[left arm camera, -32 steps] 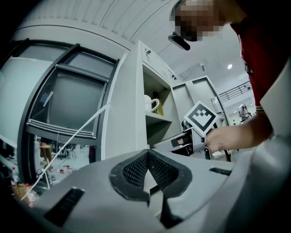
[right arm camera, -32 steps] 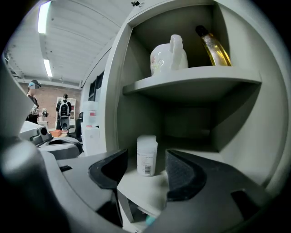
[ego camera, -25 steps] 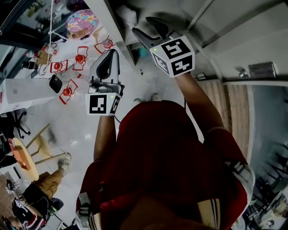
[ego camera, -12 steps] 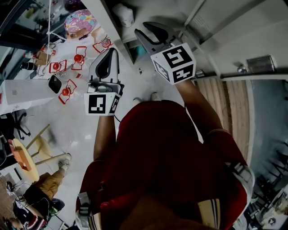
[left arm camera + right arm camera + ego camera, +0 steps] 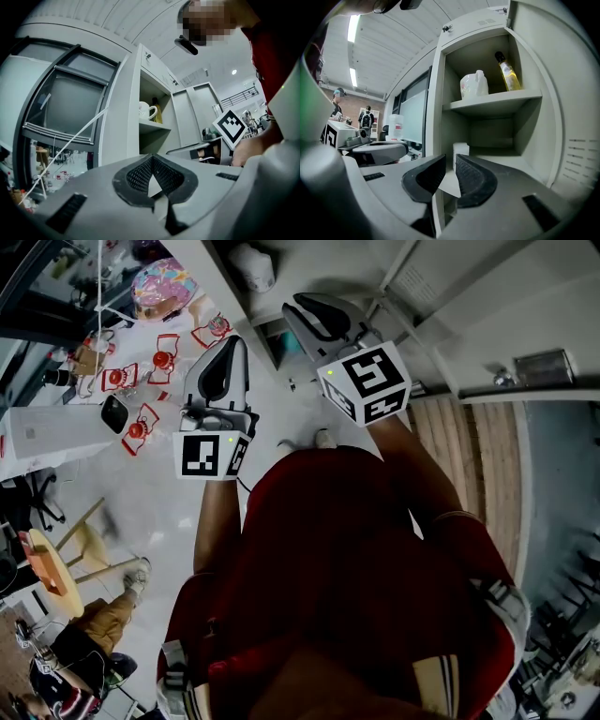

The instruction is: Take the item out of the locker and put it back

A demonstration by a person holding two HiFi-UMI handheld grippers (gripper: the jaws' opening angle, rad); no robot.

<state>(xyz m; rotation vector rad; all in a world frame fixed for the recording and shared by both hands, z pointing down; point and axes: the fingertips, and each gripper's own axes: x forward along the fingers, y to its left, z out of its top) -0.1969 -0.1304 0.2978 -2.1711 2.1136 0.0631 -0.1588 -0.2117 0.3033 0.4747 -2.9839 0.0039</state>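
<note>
The open grey locker (image 5: 562,122) fills the right gripper view. On its upper shelf (image 5: 497,101) stand a white jug (image 5: 474,85) and a yellow bottle (image 5: 507,71). A white carton (image 5: 461,151) sits in the compartment below. My right gripper (image 5: 451,161) points at that lower compartment from just outside. Its jaws have just been closing and stand a narrow gap apart with nothing between them. In the head view the right gripper (image 5: 314,315) is at the locker's front, and my left gripper (image 5: 225,357) hangs beside it, shut and empty, pads (image 5: 140,173) meeting at the tips.
Left of the locker (image 5: 126,122) is a large glazed frame (image 5: 65,108). Below, the floor holds several red objects (image 5: 141,381), a pink patterned thing (image 5: 169,287), a wooden stool (image 5: 84,549) and a seated person (image 5: 94,624). Other people (image 5: 337,108) stand far off.
The right gripper has drawn back a little from the locker toward me, and its jaws have narrowed. The left gripper has stayed where it was.
</note>
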